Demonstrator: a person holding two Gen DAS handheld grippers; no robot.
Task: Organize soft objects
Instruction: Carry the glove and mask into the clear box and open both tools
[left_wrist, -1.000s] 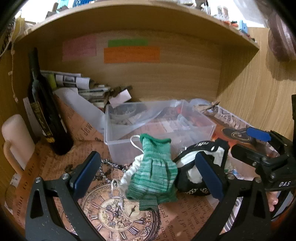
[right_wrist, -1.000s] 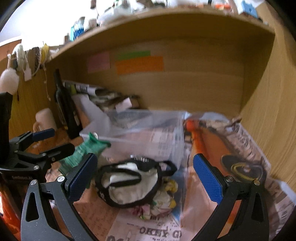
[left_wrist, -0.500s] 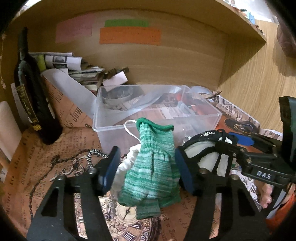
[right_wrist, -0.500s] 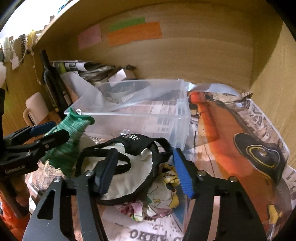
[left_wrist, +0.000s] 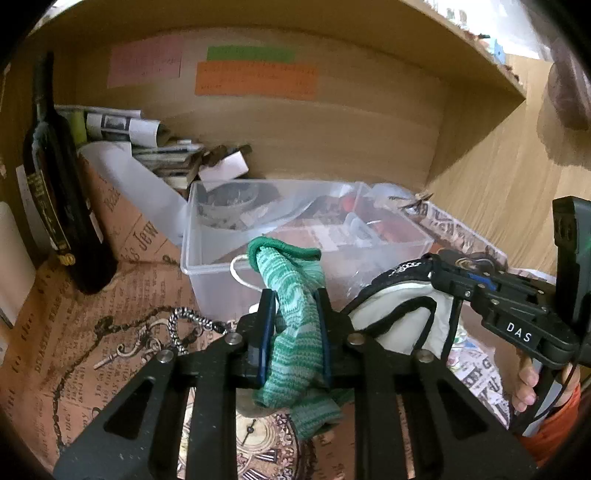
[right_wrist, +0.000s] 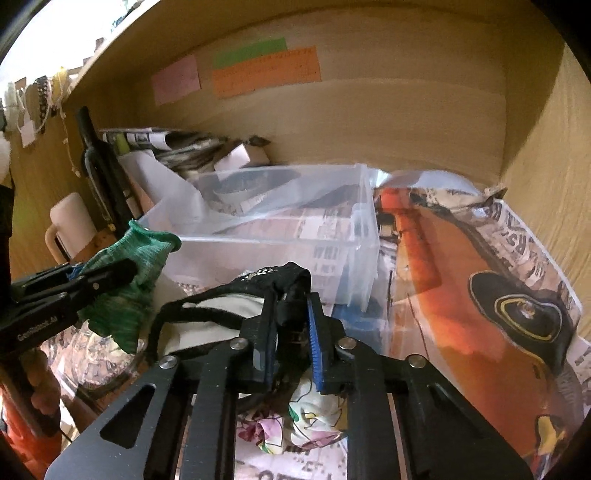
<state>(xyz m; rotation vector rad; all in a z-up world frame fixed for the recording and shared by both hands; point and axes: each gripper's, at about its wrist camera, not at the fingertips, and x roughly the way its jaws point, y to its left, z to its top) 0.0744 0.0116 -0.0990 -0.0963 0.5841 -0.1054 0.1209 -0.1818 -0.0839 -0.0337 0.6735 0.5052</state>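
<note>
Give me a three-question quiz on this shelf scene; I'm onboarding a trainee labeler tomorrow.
1. True or false: the left claw is shut on the green knit glove.
2. Which item does the right claw grip? A) the dark bottle B) the black-trimmed white garment C) the floral cloth
3. Fill in: directly behind both held items stands a clear plastic ____.

Key: 1 true; 2 B, by its black trim; 3 bin.
</note>
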